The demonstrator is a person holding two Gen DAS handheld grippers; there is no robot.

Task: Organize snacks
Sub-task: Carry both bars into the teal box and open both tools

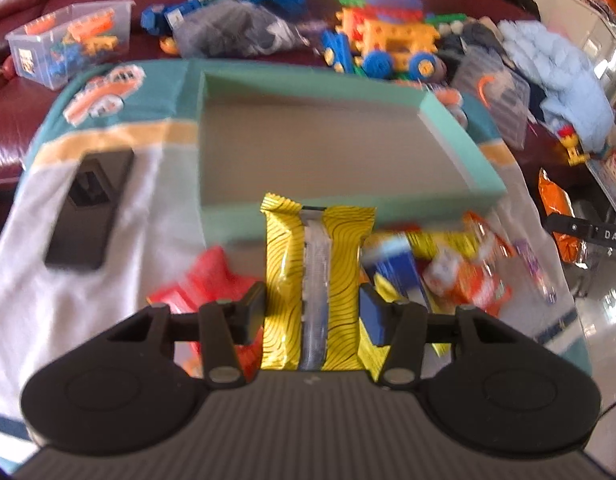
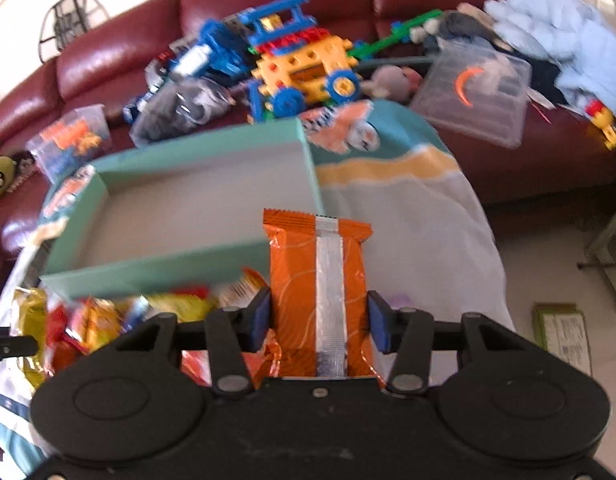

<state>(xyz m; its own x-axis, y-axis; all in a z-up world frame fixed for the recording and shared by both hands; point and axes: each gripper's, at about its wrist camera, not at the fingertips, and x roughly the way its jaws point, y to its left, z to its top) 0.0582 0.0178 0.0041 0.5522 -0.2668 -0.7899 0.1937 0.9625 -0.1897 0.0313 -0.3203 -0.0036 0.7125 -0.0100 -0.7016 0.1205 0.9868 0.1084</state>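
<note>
My left gripper (image 1: 311,312) is shut on a yellow snack packet (image 1: 286,264) with black wavy lines and a silver seam, held upright just in front of the near wall of an open teal box (image 1: 228,222). My right gripper (image 2: 317,320) is shut on an orange snack packet (image 2: 294,280) with a silver seam, held at the near right corner of the same teal box (image 2: 148,276). The box's grey inside is bare in both views. A pile of loose snack packets (image 1: 447,268) lies in front of the box, also showing in the right wrist view (image 2: 108,316).
The box stands on a teal, yellow and white cloth (image 1: 108,216) beside a dark flat device (image 1: 88,208). Behind it, a dark red sofa (image 2: 120,60) holds toy vehicles (image 1: 387,44), a clear bin of blocks (image 1: 72,48), a clear lid (image 2: 475,92) and pale blue clothing (image 2: 559,32).
</note>
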